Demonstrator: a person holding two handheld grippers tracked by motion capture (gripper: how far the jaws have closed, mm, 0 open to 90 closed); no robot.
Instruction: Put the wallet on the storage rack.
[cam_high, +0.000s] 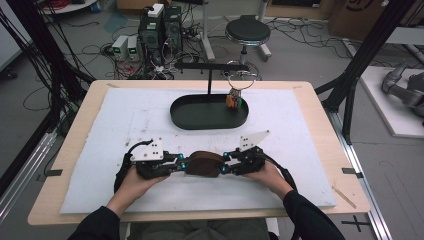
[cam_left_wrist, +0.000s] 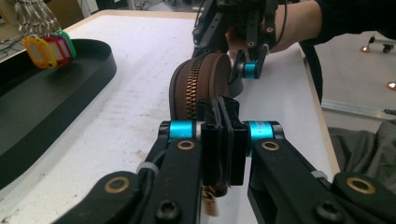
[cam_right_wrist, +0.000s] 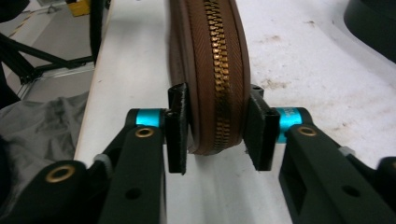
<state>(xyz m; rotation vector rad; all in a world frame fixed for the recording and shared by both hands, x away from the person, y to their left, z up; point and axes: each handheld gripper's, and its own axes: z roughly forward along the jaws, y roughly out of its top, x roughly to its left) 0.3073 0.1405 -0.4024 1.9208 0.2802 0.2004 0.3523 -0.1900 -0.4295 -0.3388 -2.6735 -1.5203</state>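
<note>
Right gripper view showed the right gripper (cam_right_wrist: 217, 128) clasping the brown pouch (cam_right_wrist: 210, 70) at center; the left gripper (cam_left_wrist: 224, 140) pinched its zipper pull (cam_left_wrist: 219, 126), which could slip free.

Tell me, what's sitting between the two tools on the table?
A brown zippered pouch lies between the left tool and the right tool, each at one end of it. The high view shows this.
</note>
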